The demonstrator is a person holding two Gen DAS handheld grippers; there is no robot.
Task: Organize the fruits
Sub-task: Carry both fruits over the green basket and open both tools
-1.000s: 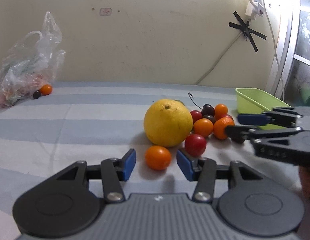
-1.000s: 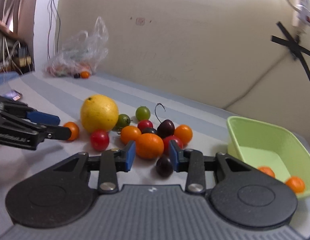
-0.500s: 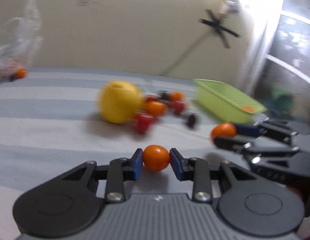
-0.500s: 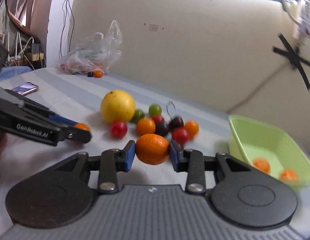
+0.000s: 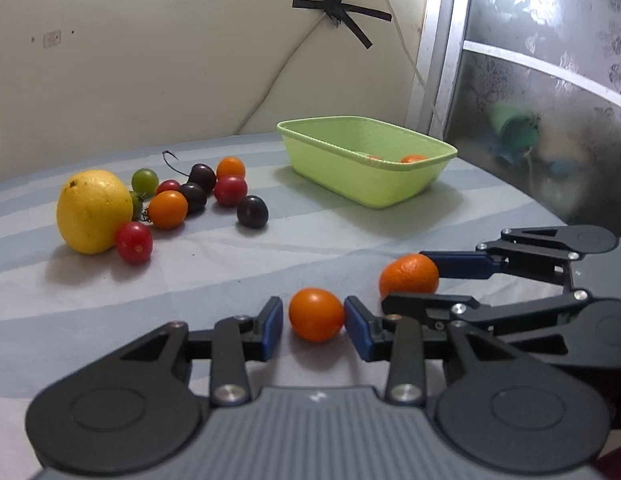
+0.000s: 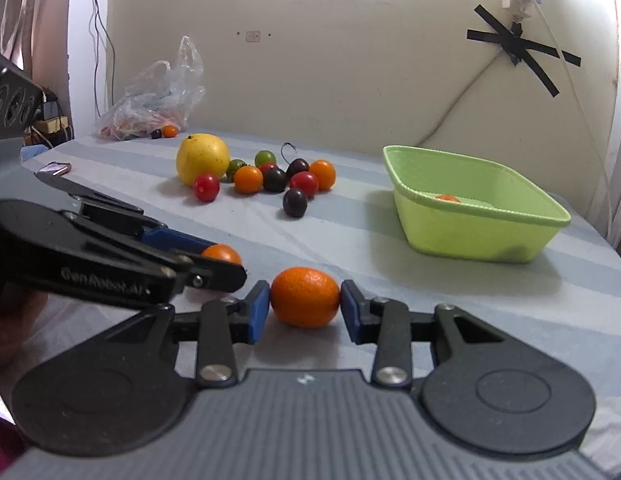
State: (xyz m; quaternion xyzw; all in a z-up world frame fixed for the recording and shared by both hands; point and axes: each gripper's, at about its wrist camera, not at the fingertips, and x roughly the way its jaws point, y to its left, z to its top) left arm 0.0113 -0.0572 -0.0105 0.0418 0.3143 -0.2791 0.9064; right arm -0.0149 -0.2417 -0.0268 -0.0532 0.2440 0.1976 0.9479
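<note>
My left gripper (image 5: 313, 318) holds a smooth orange tomato (image 5: 316, 314) between its blue pads, with a small gap at the left pad. My right gripper (image 6: 304, 306) is shut on a dimpled orange kumquat (image 6: 305, 296); it also shows in the left wrist view (image 5: 408, 276). Both are held low over the striped cloth, side by side. The green tub (image 5: 366, 160) stands at the far right and has orange fruits in it (image 5: 412, 158). A yellow grapefruit (image 5: 93, 211) and a cluster of small tomatoes and dark fruits (image 5: 198, 196) lie at the left.
A plastic bag (image 6: 150, 100) with fruit lies at the far left by the wall. A phone (image 6: 54, 168) lies near the left edge of the cloth. A frosted window (image 5: 550, 80) is at the right.
Both grippers shut on their fruits, lifted them from the pile and drew back toward me and to the right; the left pad now shows a slight gap from the tomato.
</note>
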